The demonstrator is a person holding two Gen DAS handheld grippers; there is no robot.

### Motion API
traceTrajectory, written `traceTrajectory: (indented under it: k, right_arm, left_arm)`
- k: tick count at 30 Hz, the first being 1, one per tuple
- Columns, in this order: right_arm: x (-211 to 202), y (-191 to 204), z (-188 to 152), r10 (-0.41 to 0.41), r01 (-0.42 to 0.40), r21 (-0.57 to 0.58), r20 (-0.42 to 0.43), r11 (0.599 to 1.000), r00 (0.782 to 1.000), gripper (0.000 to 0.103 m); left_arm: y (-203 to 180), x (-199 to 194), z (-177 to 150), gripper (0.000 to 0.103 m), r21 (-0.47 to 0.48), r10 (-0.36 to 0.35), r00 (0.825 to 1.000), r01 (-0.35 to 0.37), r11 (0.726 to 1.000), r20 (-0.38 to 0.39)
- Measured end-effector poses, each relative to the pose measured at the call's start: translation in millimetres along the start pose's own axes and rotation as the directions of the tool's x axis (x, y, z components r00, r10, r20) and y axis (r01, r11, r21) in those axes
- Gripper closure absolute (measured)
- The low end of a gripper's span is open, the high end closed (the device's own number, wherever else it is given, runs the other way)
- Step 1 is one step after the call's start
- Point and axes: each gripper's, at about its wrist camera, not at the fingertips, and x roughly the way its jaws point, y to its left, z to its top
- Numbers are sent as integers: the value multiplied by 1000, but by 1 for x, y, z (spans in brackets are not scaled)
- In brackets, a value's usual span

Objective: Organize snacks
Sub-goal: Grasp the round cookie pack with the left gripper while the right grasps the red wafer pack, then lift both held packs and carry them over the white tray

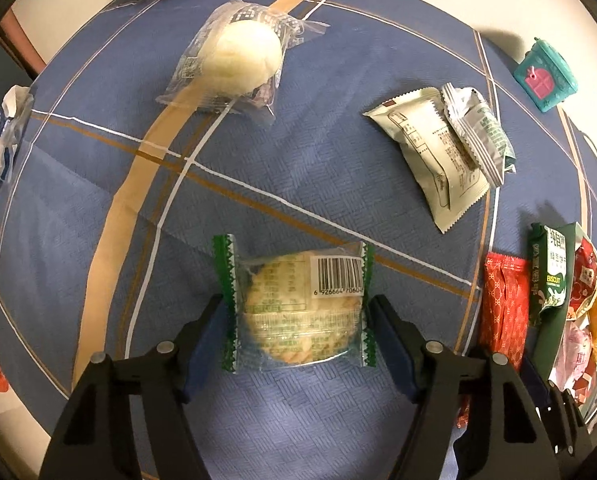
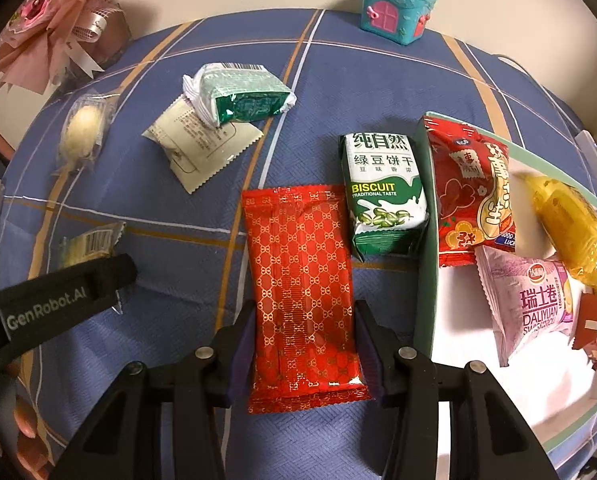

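A blue cloth (image 2: 170, 360) with tan and white stripes covered the surface. On it lay a red packet (image 2: 304, 292), a green biscuit pack (image 2: 386, 196), a clear-wrapped cake (image 1: 298, 312), a pale bun (image 1: 238, 60), a cream packet (image 1: 430, 152) and a teal toy house (image 2: 396, 8).

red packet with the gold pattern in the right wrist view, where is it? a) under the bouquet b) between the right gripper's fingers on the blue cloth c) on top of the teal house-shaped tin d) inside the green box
b: the red packet lies on the blue cloth, outside the green box, with the right gripper closed on its long sides.
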Motion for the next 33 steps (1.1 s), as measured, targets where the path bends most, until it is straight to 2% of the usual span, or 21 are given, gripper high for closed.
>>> traceTrajectory:
  k: [2,5,14,20,23,29,33]
  right_arm:
    - [0,-2,0,0,0,3,0,1000,1000,54]
    - [-2,-1,-2,2,-2,8,-5,1000,1000,55]
    - [-11,-16,-4,56,-55,50,-16,997,998,56]
    - [-33,-30,-6,94,-95,65,25,993,995,56]
    - [-48,-34,-7,56,-62,83,70,995,996,56]
    - [-79,-55,-12,63,-79,116,129,990,990,56]
    - [-96,-65,-13,35,-55,134,150,989,988,56]
  left_arm:
    - [10,-11,10,43,3,4,1000,-4,1000,8]
    - [11,-20,12,48,4,-24,1000,24,1000,19]
    - [6,-46,13,48,-4,-58,997,58,998,47]
    - [7,-71,7,48,-4,-80,994,81,997,81]
    - [6,-76,1,48,-2,-88,992,88,996,94]
    - [1,-96,-7,48,11,-98,987,98,995,128]
    - [-14,-100,-7,48,29,-109,983,106,994,146]
